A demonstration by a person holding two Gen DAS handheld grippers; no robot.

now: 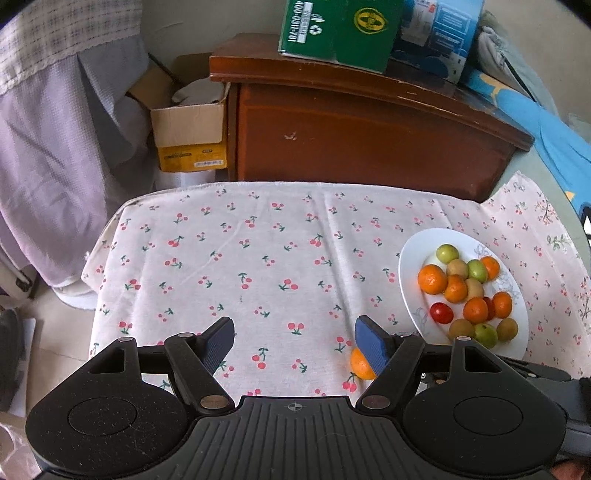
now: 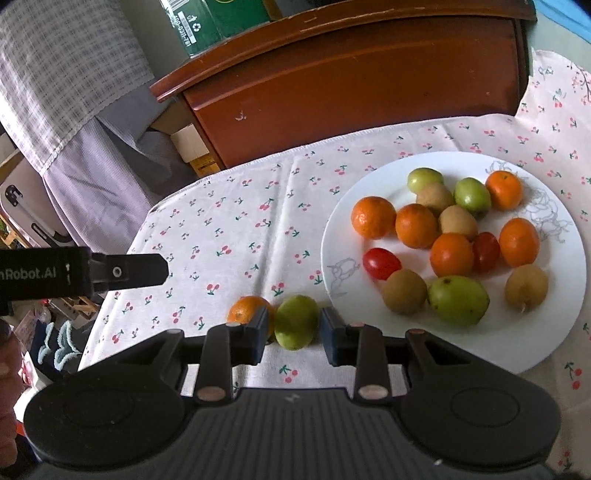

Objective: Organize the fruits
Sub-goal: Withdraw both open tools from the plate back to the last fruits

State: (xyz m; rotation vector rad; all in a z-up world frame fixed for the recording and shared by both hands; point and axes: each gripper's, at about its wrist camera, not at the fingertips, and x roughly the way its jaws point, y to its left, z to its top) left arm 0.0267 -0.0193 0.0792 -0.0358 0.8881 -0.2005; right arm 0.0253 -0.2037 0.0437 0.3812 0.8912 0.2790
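Cherry-print cloth [image 1: 258, 258] covers the desk, which stands against a dark wooden cabinet [image 1: 369, 136].

Right hand-held gripper [image 2: 293, 334]: jaws drawn in narrow around a green fruit [image 2: 295, 326] that lies on the cloth between the blue pads. A small gap shows on the right side of the fruit; whether the left pad touches it cannot be told. Touching this fruit on its left lies a small orange [image 2: 245, 308], partly hidden behind the left finger. Just to the right begins a white plate [image 2: 546, 332] carrying the remaining fruits: several oranges, green fruits, brownish fruits and two red tomatoes [image 2: 381, 263], loosely clustered at its centre.

Left hand-held gripper [image 1: 295, 345]: jaws spread wide over bare cloth, nothing between them. The same small orange [image 1: 361, 365] shows just behind its right finger, on the cloth. The plate [image 1: 410, 266] lies beyond, near the desk's right side.

Further out, a green carton [image 1: 340, 33] and a blue box [image 1: 439, 37] rest on the cabinet; an open cardboard box [image 1: 190, 136] sits on the floor to its left, beside pale draped fabric [image 1: 55, 147].
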